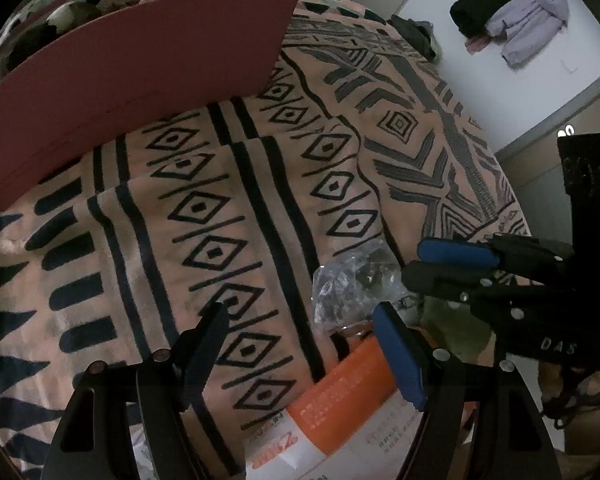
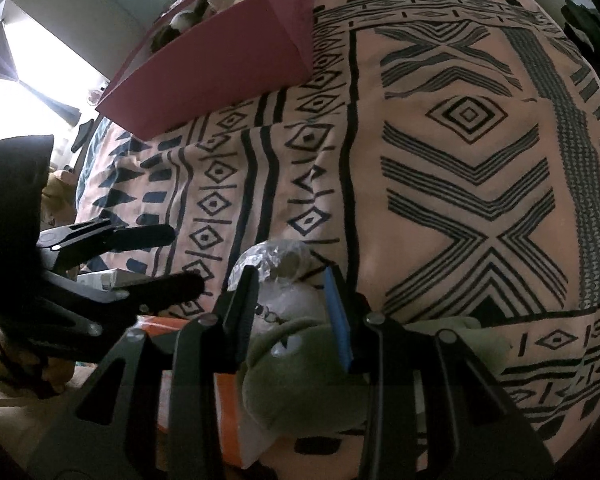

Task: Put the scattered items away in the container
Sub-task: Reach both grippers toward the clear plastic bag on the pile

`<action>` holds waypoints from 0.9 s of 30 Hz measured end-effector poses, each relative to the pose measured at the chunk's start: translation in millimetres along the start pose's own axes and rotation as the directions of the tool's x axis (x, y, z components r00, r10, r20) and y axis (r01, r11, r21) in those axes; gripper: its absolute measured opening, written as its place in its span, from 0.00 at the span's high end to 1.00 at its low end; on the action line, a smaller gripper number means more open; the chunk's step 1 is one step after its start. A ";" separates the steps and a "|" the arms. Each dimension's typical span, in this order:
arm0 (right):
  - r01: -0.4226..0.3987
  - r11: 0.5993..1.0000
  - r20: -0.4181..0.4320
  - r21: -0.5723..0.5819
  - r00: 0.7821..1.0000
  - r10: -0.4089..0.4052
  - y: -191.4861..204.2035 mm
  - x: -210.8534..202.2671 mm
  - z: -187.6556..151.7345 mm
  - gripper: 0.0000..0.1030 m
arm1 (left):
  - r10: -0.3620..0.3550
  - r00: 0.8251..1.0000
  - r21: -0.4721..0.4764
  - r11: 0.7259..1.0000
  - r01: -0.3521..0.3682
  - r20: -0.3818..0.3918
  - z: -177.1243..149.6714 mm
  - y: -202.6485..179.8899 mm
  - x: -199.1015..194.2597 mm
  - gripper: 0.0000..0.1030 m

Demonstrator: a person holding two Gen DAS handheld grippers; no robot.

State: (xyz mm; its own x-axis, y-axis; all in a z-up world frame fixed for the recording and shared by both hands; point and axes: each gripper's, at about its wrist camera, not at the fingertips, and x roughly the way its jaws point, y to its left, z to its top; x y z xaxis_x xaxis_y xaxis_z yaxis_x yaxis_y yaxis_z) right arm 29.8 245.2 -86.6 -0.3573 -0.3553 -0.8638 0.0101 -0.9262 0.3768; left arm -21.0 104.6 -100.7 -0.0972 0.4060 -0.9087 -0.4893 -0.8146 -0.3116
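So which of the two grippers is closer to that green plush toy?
Right. The right gripper straddles the green plush toy; the left gripper hangs beside it, over the orange box.

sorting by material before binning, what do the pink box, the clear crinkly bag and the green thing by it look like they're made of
Pink rectangular box: probably matte cardboard; flat stiff walls, sharp folded corner, no gloss.
Clear crinkled bag: thin glossy plastic film; see-through, creased, catching highlights.
Olive-green soft item: looks like fleece or plush fabric; fuzzy dull surface, rounded bulging folds. It lies between the right claw fingers.
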 end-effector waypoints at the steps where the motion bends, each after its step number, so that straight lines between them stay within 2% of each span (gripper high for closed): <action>1: 0.007 1.000 -0.004 -0.011 1.000 -0.007 1.6 1.5 0.0 0.65 | 0.009 1.000 -0.001 1.000 -0.009 -0.005 0.9 0.3 2.2 0.26; 9: 0.051 0.995 -0.054 -0.084 0.997 -0.055 9.9 15.3 0.0 0.65 | 0.039 0.999 0.001 0.999 -0.039 -0.008 3.8 1.8 8.0 0.27; 19: 0.073 0.983 -0.109 -0.171 0.990 -0.093 18.6 32.9 2.5 0.65 | 0.031 0.999 -0.037 0.999 -0.031 0.009 5.5 10.6 2.6 0.27; 24: 0.079 0.976 -0.097 -0.203 0.990 -0.101 25.6 34.3 4.5 0.86 | 0.030 0.999 -0.037 0.999 -0.029 0.027 5.5 11.5 -3.2 0.27; 26: 0.048 0.981 -0.075 -0.189 0.995 -0.063 25.9 27.5 9.0 0.96 | 0.020 0.999 -0.048 0.999 -0.018 0.039 6.2 13.6 -7.7 0.27; 27: 0.029 0.984 -0.063 -0.177 0.997 -0.041 25.5 23.6 12.3 0.97 | 0.016 0.999 -0.051 0.999 -0.013 0.045 6.5 14.4 -10.0 0.27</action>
State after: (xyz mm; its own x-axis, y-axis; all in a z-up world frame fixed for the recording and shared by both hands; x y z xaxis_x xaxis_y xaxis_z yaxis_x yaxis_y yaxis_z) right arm 10.1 214.8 -93.2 -0.2977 -0.3247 -0.8977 0.1654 -0.9437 0.2864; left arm -32.7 91.6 -94.3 -0.1438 0.4116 -0.8999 -0.4431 -0.8399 -0.3134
